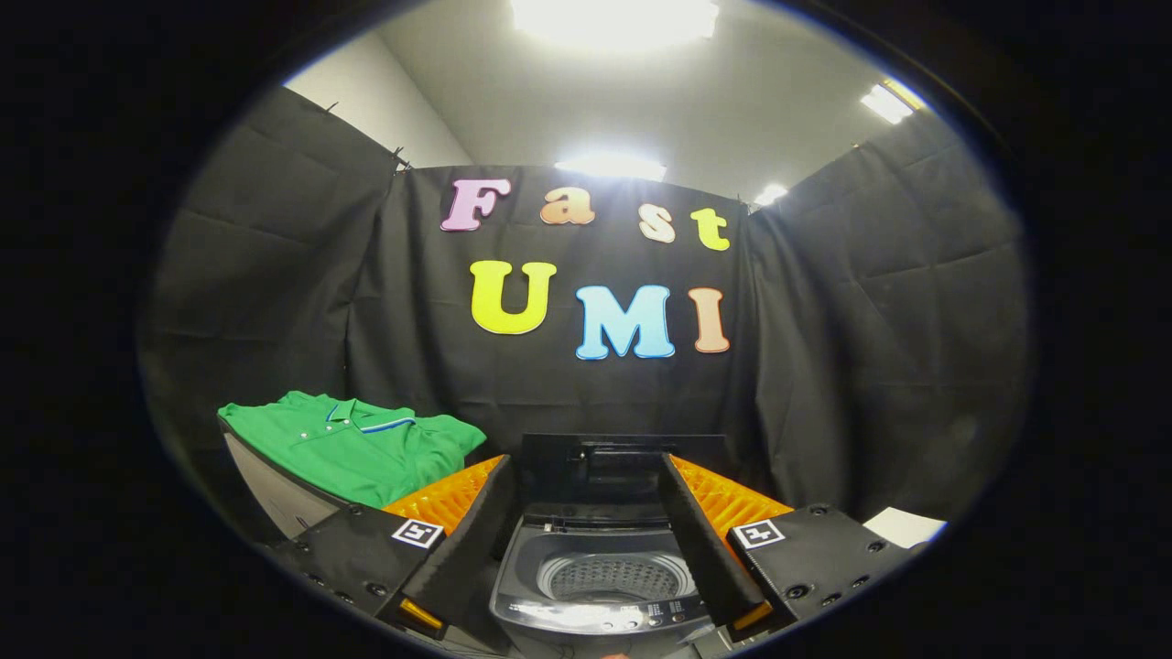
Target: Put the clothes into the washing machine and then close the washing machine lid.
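Claw [586,476] spread, green shirt [352,444] ahead-left, untouched

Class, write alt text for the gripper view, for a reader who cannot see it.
The gripper has its fingers spread open, holding nothing, with a small top-loading washing machine between them, its lid raised and its drum in view. A folded green polo shirt lies on a surface beside the machine, beyond one finger.
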